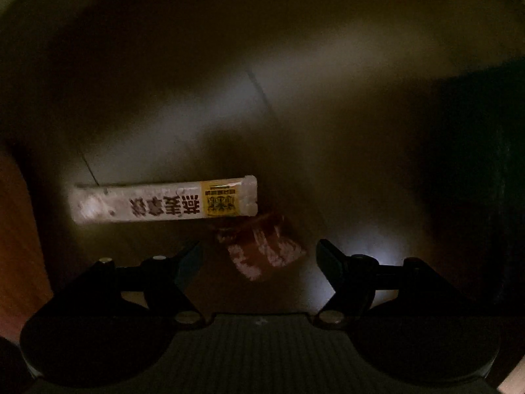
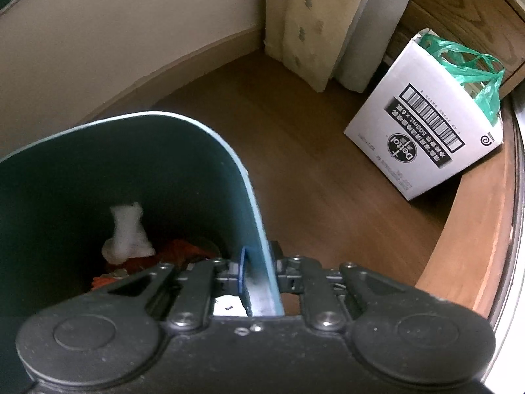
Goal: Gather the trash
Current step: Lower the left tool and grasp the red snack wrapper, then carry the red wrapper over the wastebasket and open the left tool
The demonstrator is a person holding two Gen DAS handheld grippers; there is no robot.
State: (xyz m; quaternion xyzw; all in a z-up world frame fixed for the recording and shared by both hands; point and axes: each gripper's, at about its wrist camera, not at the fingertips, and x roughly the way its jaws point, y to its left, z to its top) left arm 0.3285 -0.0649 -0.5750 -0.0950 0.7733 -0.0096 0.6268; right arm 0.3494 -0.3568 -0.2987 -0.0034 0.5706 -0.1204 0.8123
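In the dim left wrist view, a long white wrapper [image 1: 164, 202] with dark print and a yellow label lies flat on the floor. A red and white wrapper [image 1: 265, 252] lies just right of it and nearer me. My left gripper [image 1: 259, 257] is open, its jaws wide apart, with the red wrapper between and just ahead of the fingertips. In the right wrist view, my right gripper [image 2: 257, 271] is shut on the rim of a teal trash bin [image 2: 210, 151]. Inside the bin lie a crumpled white tissue [image 2: 126, 233] and orange scraps [image 2: 177, 251].
A white Dettol cardboard box [image 2: 423, 138] with a green plastic bag [image 2: 472, 65] in it stands on the wood floor at right. A curtain [image 2: 305, 23] hangs at the back against a beige wall. A wooden edge [image 2: 466, 243] runs along the right.
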